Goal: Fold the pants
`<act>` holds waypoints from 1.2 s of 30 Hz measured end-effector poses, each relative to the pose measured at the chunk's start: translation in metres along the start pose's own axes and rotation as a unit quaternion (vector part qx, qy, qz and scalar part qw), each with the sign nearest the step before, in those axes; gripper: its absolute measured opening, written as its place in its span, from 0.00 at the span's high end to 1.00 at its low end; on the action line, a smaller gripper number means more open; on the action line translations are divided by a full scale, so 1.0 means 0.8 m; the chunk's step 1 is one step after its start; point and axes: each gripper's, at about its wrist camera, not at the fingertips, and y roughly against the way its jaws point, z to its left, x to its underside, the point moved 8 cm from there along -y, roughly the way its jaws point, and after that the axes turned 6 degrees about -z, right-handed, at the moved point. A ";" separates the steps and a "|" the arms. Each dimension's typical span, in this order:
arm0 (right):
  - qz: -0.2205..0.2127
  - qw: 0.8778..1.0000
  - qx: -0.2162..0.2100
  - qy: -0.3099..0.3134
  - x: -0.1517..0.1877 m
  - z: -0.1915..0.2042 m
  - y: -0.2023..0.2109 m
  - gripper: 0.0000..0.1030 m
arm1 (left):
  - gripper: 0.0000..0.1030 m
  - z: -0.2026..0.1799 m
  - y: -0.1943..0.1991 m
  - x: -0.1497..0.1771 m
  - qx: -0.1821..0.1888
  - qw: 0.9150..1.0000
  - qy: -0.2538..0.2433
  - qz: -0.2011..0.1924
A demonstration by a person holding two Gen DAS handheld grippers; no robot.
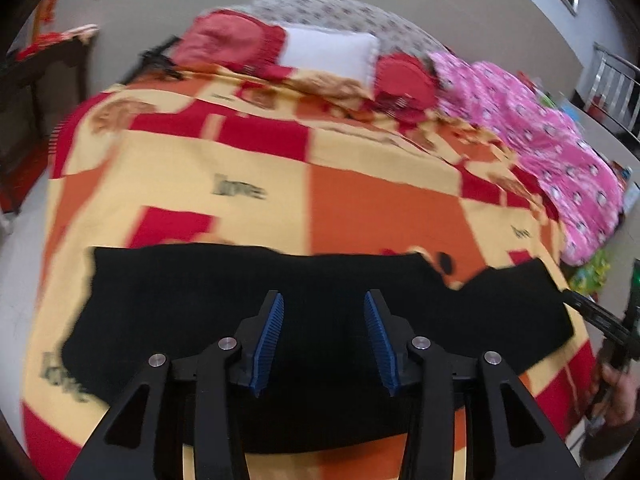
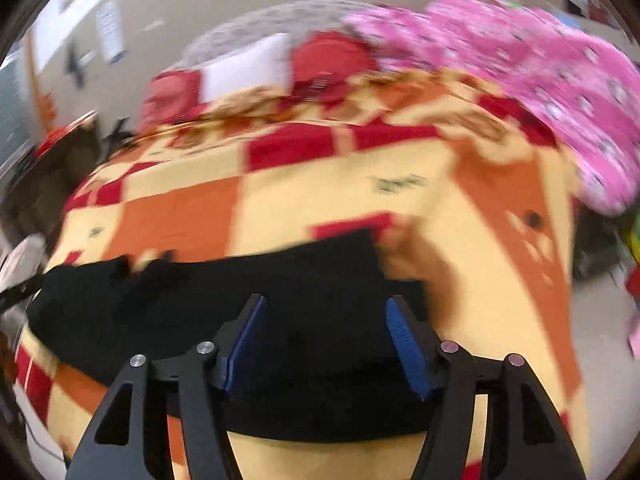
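The black pants (image 1: 192, 292) lie folded in a long flat band across the near end of the bed. In the right wrist view the pants (image 2: 192, 304) stretch from the left edge to just past the middle. My left gripper (image 1: 324, 298) hovers over the middle of the band, open, with nothing between its blue pads (image 1: 269, 340). Above the right end of the band my right gripper (image 2: 326, 302) is also open, and its pads (image 2: 408, 348) are bare. That view is blurred. At the right edge of the left wrist view, a hand (image 1: 618, 388) holds the other gripper by the pants' end.
The bed carries a blanket (image 1: 248, 176) checked in orange, yellow and red. A pink patterned quilt (image 1: 560, 152) is heaped along its right side. Red and white pillows (image 1: 328, 50) lie at the head. Dark wooden furniture (image 1: 44, 80) stands to the left.
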 end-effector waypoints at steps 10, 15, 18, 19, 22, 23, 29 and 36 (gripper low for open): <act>0.029 0.999 -0.025 -0.007 0.011 -0.024 -0.056 0.68 | 0.55 -0.076 -0.082 0.007 0.029 0.997 -0.038 0.057; 0.016 0.999 -0.049 -0.013 0.004 -0.022 -0.037 0.92 | 0.53 -0.085 -0.103 -0.002 0.022 0.998 -0.037 0.055; -0.010 0.999 -0.047 -0.003 -0.006 -0.022 0.003 0.93 | 0.53 -0.090 -0.099 -0.004 0.036 0.998 -0.025 0.054; -0.018 0.999 -0.045 0.000 -0.008 -0.023 0.016 0.93 | 0.52 -0.091 -0.095 -0.003 0.038 0.998 -0.025 0.049; -0.018 0.999 -0.027 0.002 0.001 -0.033 0.034 0.93 | 0.50 -0.093 -0.091 0.005 0.037 0.998 -0.034 0.036; -0.011 1.000 -0.022 0.000 0.007 -0.037 0.031 0.93 | 0.50 -0.092 -0.095 0.010 0.035 0.998 -0.037 0.041; 0.023 1.000 0.006 -0.003 0.034 -0.049 -0.017 0.91 | 0.50 -0.088 -0.106 0.020 0.014 0.997 -0.063 0.033; -0.004 1.000 0.008 0.002 0.010 -0.043 0.017 0.71 | 0.50 -0.094 -0.101 0.010 0.006 0.996 -0.082 0.018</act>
